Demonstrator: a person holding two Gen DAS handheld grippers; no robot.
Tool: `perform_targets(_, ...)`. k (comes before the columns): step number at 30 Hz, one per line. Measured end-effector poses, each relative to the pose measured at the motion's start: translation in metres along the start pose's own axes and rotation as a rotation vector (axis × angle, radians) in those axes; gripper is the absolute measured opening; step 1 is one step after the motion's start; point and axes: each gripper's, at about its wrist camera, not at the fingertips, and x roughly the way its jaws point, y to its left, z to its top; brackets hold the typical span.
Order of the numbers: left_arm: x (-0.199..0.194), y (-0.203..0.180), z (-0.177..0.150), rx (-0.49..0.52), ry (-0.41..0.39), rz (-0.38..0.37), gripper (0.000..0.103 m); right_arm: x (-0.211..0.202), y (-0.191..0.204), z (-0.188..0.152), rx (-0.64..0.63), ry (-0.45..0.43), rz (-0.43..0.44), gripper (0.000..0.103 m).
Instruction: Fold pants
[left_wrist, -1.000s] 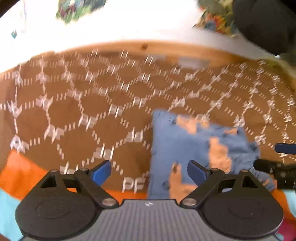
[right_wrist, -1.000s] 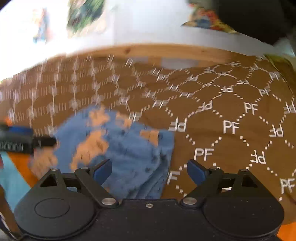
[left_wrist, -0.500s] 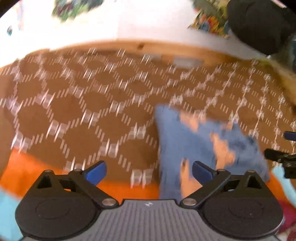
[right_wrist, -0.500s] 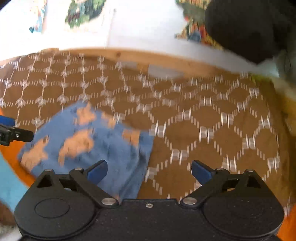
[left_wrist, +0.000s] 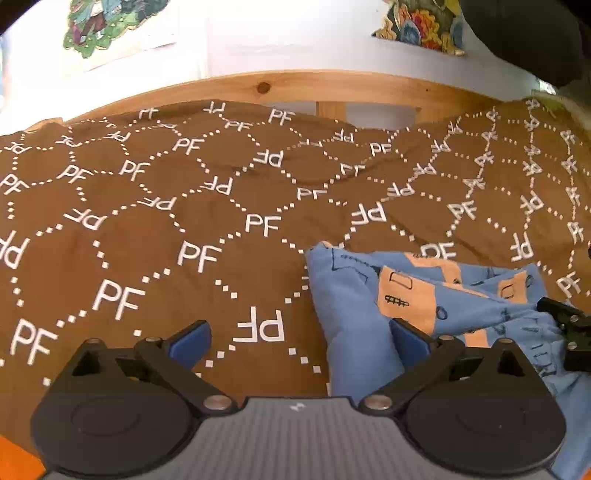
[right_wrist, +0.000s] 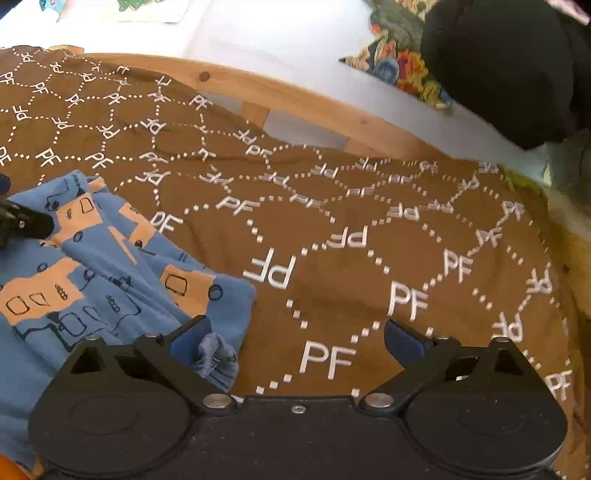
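Left view, left to right: brown blanket (left_wrist: 155, 229) with white "PF" print spread wide under the left gripper (left_wrist: 299, 336). Jaws released and spread wide, having just opened further, with only blanket and a strip of cloth between them. Left finger (left_wrist: 190, 338) over bare blanket, well clear of the pants (left_wrist: 354, 306). Right finger (left_wrist: 408, 338) over the pants' left part, the folded edge falling between the two fingers, nearer the right one; whether touching, cannot tell. Pants blue with orange patches, lying bunched on the blanket at lower right. Farther right, the tip of the other gripper over the pants.

Right view, left to right: pants (right_wrist: 92, 280) at lower left on the blanket (right_wrist: 332, 206). Right gripper (right_wrist: 297, 339) likewise released, jaws just opened wider. Left finger (right_wrist: 190, 341) over the pants' right corner, a crumpled bit of cloth just beside it; right finger (right_wrist: 404, 341) over bare blanket, well apart from the pants. Wooden rail (right_wrist: 295, 99) beyond the blanket.
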Motion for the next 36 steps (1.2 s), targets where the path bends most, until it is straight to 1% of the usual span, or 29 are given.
perform_targets(2, -0.016, -0.001, 0.002, -0.028, -0.015, -0.005, 0.103, -0.015, 0.004, 0.005, 0.006, -0.034, -0.01, 0.098)
perform_targets(3, -0.023, -0.001, 0.003, -0.038, -0.023, -0.016, 0.103, -0.024, 0.006, 0.007, 0.02, -0.051, 0.005, 0.098)
perform_targets(5, -0.038, 0.002, -0.002, -0.046, -0.022, -0.056, 0.103, -0.042, 0.009, 0.009, 0.044, -0.062, 0.079, 0.099)
perform_targets(7, -0.048, -0.001, -0.014, -0.025, 0.011, -0.081, 0.103, -0.057, 0.017, 0.003, 0.019, -0.051, 0.129, 0.1)
perform_targets(8, -0.05, -0.004, -0.023, -0.002, 0.044, -0.078, 0.103, -0.061, 0.021, -0.002, -0.012, -0.039, 0.142, 0.1)
perform_targets(9, -0.047, -0.008, -0.031, 0.026, 0.087, -0.066, 0.103, -0.064, 0.027, -0.008, -0.06, -0.022, 0.143, 0.1)
perform_targets(10, -0.046, -0.01, -0.038, 0.042, 0.113, -0.056, 0.102, -0.064, 0.031, -0.013, -0.093, -0.008, 0.136, 0.101)
perform_targets(11, -0.047, -0.008, -0.045, 0.027, 0.108, -0.059, 0.102, -0.064, 0.032, -0.018, -0.117, 0.009, 0.134, 0.101)
perform_targets(12, -0.05, -0.005, -0.048, -0.004, 0.101, -0.064, 0.102, -0.066, 0.032, -0.019, -0.109, 0.012, 0.137, 0.101)
perform_targets(14, -0.055, 0.0, -0.047, -0.041, 0.122, -0.066, 0.102, -0.073, 0.024, -0.015, -0.06, 0.0, 0.135, 0.101)
perform_targets(18, -0.062, 0.004, -0.046, -0.078, 0.15, -0.052, 0.103, -0.09, 0.019, -0.014, -0.028, -0.006, 0.14, 0.102)
perform_targets(22, -0.071, 0.003, -0.054, -0.101, 0.152, -0.041, 0.103, -0.088, 0.025, -0.032, -0.048, 0.062, 0.151, 0.102)
perform_targets(24, -0.073, 0.003, -0.057, -0.108, 0.152, -0.036, 0.103, -0.089, 0.022, -0.034, -0.016, 0.07, 0.158, 0.102)
perform_targets(26, -0.073, 0.002, -0.06, -0.105, 0.146, -0.033, 0.103, -0.092, 0.019, -0.03, 0.009, 0.055, 0.156, 0.102)
perform_targets(29, -0.074, 0.002, -0.062, -0.104, 0.139, -0.035, 0.103, -0.094, 0.021, -0.03, 0.009, 0.043, 0.152, 0.102)
perform_targets(32, -0.074, 0.003, -0.064, -0.107, 0.135, -0.036, 0.103, -0.092, 0.022, -0.032, 0.014, 0.057, 0.156, 0.102)
perform_targets(36, -0.077, 0.005, -0.06, -0.117, 0.164, -0.051, 0.103, -0.093, 0.016, -0.026, 0.021, 0.066, 0.172, 0.102)
